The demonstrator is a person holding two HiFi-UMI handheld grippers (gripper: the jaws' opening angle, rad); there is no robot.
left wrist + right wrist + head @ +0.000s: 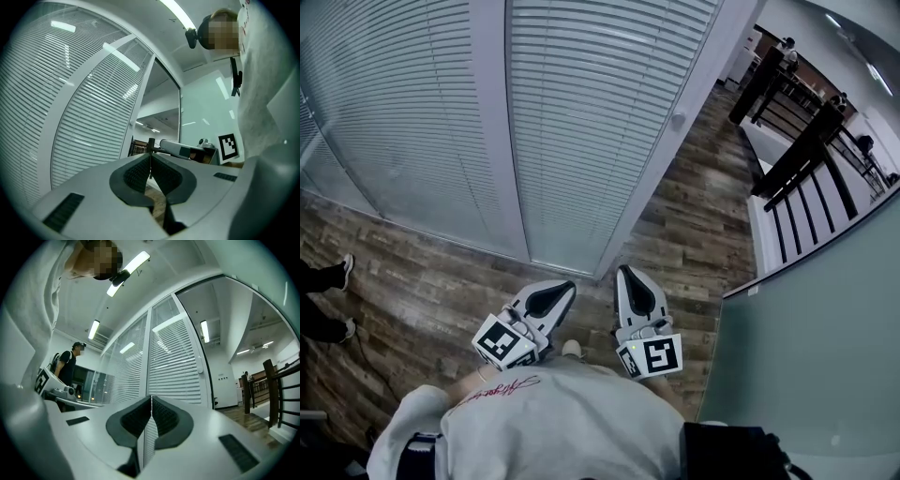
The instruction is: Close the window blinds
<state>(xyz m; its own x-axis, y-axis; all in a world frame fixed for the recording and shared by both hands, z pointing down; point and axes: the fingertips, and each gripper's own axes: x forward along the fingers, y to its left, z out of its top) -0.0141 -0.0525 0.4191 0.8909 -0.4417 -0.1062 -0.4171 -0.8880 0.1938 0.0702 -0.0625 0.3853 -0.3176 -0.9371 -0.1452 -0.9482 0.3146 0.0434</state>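
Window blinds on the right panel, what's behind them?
Only the white slats of the window blinds show, with a white frame post to their left. Nothing shows through the slats, so whatever lies behind is covered.

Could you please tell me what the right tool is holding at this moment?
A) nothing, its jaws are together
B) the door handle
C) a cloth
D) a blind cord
A: in the right gripper view the right tool has its jaws together with nothing between them, and the blinds stand beyond it, untouched.
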